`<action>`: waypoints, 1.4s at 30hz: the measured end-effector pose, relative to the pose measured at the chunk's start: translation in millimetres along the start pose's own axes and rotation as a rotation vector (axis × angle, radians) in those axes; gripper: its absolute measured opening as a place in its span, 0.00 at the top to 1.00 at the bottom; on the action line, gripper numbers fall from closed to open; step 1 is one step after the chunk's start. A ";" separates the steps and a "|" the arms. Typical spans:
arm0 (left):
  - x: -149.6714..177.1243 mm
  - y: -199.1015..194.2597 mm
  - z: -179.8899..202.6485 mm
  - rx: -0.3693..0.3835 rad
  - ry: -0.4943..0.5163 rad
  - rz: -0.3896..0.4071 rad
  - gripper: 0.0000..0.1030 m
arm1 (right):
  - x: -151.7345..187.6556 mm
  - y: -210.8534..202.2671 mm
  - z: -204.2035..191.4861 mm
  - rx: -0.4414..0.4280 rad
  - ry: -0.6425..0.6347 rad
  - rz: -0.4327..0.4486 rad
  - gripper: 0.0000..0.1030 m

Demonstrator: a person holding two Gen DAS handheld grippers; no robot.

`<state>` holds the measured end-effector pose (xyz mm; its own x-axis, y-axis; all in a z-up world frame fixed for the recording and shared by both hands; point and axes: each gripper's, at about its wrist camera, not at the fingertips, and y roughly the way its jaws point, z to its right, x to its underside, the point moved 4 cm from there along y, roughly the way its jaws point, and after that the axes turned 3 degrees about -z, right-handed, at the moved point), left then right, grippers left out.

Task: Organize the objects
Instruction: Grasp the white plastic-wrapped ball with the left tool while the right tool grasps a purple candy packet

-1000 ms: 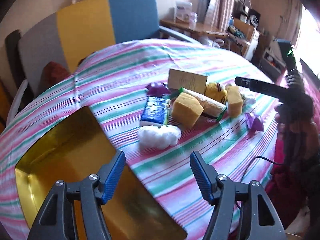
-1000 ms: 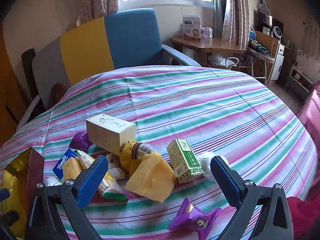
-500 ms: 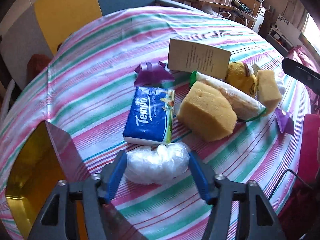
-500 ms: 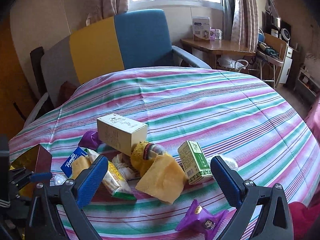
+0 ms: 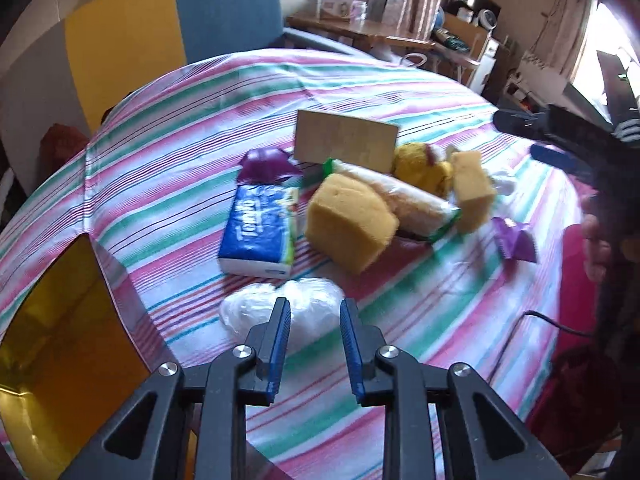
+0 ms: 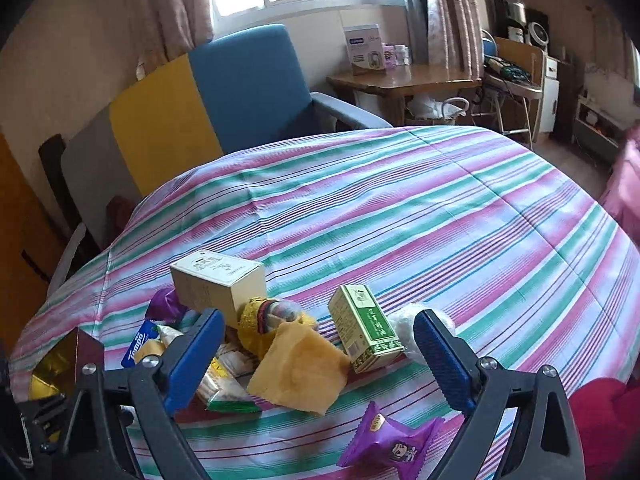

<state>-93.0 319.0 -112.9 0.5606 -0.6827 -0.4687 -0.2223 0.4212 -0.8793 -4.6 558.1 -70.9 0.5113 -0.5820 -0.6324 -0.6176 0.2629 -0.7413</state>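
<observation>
My left gripper (image 5: pixel 312 308) is shut on a crumpled white plastic bag (image 5: pixel 248 312) that lies on the striped tablecloth (image 5: pixel 172 128). Just beyond the bag lie a blue Tempo tissue pack (image 5: pixel 260 232), a yellow sponge (image 5: pixel 348 224), a beige box (image 5: pixel 346 146) and a purple snack packet (image 5: pixel 266 164). My right gripper (image 6: pixel 318 320) hovers over the same pile with its jaws wide and closing. Its pads press on nothing. Below it are a yellow sponge slab (image 6: pixel 300 372), a green box (image 6: pixel 364 328) and another purple packet (image 6: pixel 392 444).
A gold tray (image 5: pixel 52 344) sits at the table's near left edge. A wrapped food packet (image 5: pixel 412 200) and a yellow plush toy (image 5: pixel 420 168) lie in the pile. A blue, yellow and grey chair (image 6: pixel 240 88) stands behind the table. A wooden side table (image 6: pixel 404 80) is beyond.
My left gripper came down over the white plastic bag and closed on it. The right gripper shifted slightly, rolled a little, and its jaws narrowed a bit.
</observation>
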 end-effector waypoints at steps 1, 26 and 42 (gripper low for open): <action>0.9 -3.5 2.9 0.008 0.006 0.007 0.77 | -0.6 0.7 1.5 0.007 0.006 -0.002 0.06; -14.3 44.3 -13.8 -0.152 -0.038 -0.109 0.54 | -10.2 -12.1 37.1 0.020 0.163 0.057 0.06; 23.9 -57.1 -18.0 -0.017 -0.162 0.092 0.56 | 28.2 29.5 43.7 0.127 0.149 -0.303 0.17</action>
<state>-81.2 267.9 -75.4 0.6579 -0.5361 -0.5289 -0.2912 0.4666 -0.8351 17.7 583.1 -120.5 0.5616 -0.7513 -0.3468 -0.3673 0.1492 -0.9181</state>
